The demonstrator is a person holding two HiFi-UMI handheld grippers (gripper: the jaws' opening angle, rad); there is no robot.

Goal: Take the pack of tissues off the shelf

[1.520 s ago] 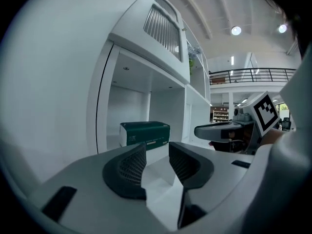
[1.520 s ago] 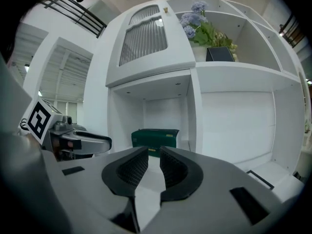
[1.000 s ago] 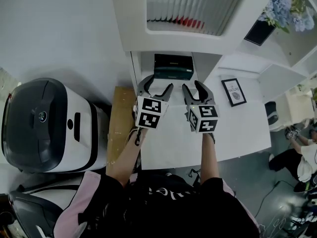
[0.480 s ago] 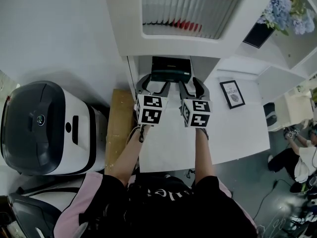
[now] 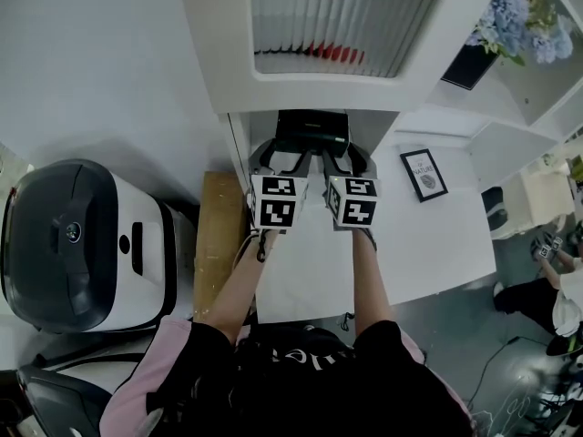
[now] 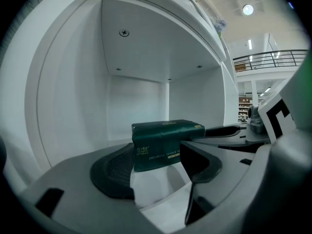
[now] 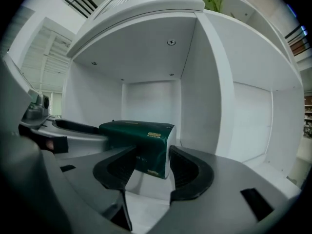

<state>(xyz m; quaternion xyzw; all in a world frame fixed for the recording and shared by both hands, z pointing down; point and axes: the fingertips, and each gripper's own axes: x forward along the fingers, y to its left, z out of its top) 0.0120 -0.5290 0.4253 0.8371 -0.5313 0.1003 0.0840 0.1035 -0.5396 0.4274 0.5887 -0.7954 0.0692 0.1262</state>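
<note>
A dark green pack of tissues (image 5: 312, 132) lies in a white shelf niche (image 5: 239, 135) just above the table. Both grippers reach into the niche side by side. My left gripper (image 5: 283, 163) is open; in the left gripper view the pack (image 6: 165, 143) sits just beyond and between its fingertips (image 6: 114, 173), apart from the pads. My right gripper (image 5: 342, 162) has its jaws opening. In the right gripper view the pack's right end (image 7: 146, 141) stands between its pads (image 7: 191, 172), and a narrow gap shows on each side.
The white table (image 5: 419, 244) carries a small framed picture (image 5: 424, 173). A black-and-white machine (image 5: 82, 244) and a wooden board (image 5: 211, 235) stand to the left. Blue flowers (image 5: 512, 12) sit on the shelving at upper right. A person (image 5: 560, 289) sits at the far right.
Both grippers have moved forward into the niche and drawn closer together, so their tips now flank the pack. The pack has not moved.
</note>
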